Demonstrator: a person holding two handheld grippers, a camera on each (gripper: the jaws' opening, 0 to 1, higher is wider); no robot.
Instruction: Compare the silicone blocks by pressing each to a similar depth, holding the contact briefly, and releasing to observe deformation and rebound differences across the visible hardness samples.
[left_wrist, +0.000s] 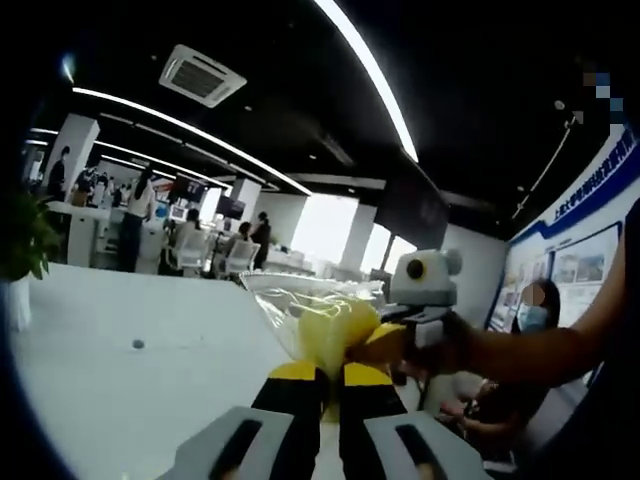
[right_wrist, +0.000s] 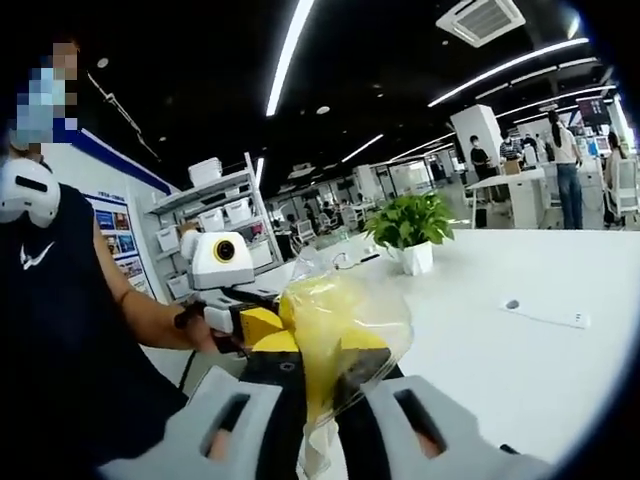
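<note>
A clear plastic bag (left_wrist: 300, 295) holding a yellow silicone block (left_wrist: 335, 330) hangs in the air above the white table (left_wrist: 120, 390). My left gripper (left_wrist: 328, 385) is shut on the bag's lower part, its yellow-tipped jaws pressed close together. My right gripper (left_wrist: 390, 340) comes in from the right and pinches the same bag. In the right gripper view the bag (right_wrist: 385, 310) with the yellow block (right_wrist: 325, 320) bulges above my right gripper (right_wrist: 320, 385), which is shut on its crumpled neck. The left gripper (right_wrist: 262, 328) meets the bag from the left.
A potted plant (right_wrist: 410, 225) stands on the table (right_wrist: 520, 380), with a small grey disc (right_wrist: 512, 304) and a white strip (right_wrist: 550, 316) nearby. Shelves with boxes (right_wrist: 215, 215) stand behind. A person's arm (left_wrist: 540, 350) reaches in; several people stand at far desks (left_wrist: 135, 215).
</note>
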